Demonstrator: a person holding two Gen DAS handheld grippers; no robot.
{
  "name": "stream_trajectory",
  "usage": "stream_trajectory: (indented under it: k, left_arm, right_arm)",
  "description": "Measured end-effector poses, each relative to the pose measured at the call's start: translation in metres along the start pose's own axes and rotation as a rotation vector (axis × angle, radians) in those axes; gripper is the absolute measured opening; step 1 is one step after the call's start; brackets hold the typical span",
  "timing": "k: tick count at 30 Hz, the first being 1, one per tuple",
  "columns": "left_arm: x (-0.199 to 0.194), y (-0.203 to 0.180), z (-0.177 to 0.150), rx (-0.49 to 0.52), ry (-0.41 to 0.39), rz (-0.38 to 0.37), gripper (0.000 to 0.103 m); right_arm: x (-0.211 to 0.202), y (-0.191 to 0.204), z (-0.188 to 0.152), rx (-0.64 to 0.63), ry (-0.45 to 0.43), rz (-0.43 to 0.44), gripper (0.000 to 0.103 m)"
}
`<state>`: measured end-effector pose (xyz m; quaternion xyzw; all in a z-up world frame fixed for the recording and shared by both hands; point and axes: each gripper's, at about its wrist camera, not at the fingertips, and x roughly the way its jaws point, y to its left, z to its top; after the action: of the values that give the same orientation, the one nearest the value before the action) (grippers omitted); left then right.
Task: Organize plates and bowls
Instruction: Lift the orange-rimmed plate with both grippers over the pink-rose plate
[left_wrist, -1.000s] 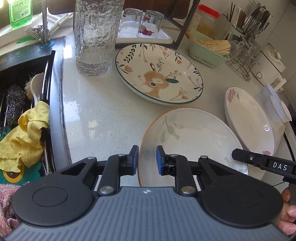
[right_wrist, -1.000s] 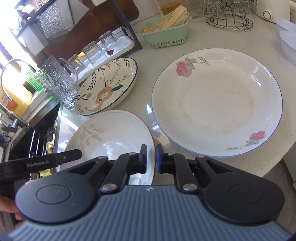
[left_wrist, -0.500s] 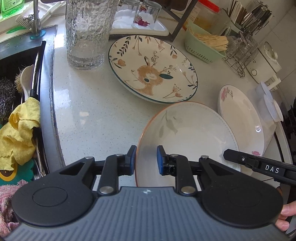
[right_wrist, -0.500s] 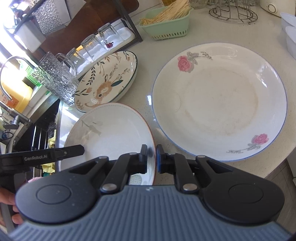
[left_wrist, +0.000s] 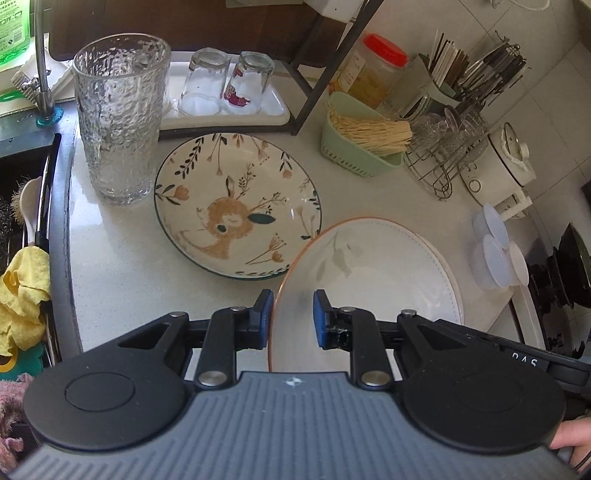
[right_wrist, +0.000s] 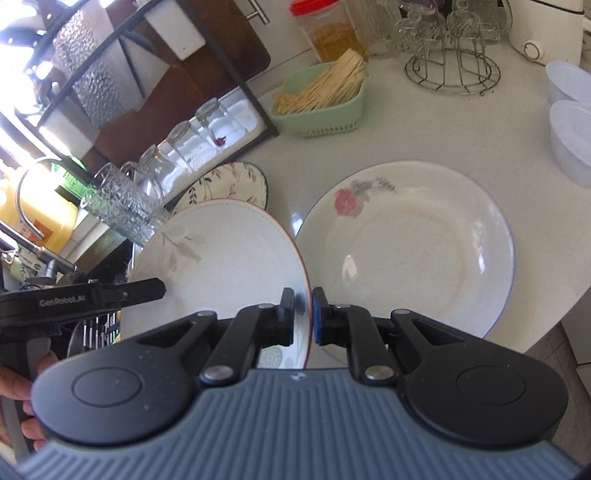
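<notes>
Lifted now, orange-rimmed plate (right_wrist: 221, 254) is pinched by both claws (left_wrist: 293, 319) (right_wrist: 303, 314); only right view shows rose plate (right_wrist: 406, 254).

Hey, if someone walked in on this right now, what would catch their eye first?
Probably the white plate in the foreground, tilted, with the left gripper and right gripper each pinching its rim. Next, the bunny plate lying flat mid-counter beside the tall textured glass, and the rose plate to the right.

The leaf plate (left_wrist: 369, 273) hangs between the rabbit plate (left_wrist: 236, 206) and the rose plate (right_wrist: 406, 251).
</notes>
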<state>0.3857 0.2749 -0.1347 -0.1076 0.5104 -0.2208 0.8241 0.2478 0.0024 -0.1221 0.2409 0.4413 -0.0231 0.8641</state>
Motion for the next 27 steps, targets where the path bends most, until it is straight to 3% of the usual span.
stream_trajectory:
  k: [4,15,27]
  left_arm:
    - [0.004,-0.023,0.007,-0.009,0.001,0.005,0.025]
    - [0.052,-0.098,0.016,0.113,0.046,-0.012,0.025]
    - [0.105,-0.120,0.013,0.086,0.150,0.046,0.025]
  right_arm:
    - [-0.008,-0.019,0.012,0.016,-0.016,0.005,0.013]
    - [-0.017,-0.088,0.032,0.032,0.003,0.005,0.013]
    - [0.004,-0.127,0.047,-0.002,0.045,0.025,0.014]
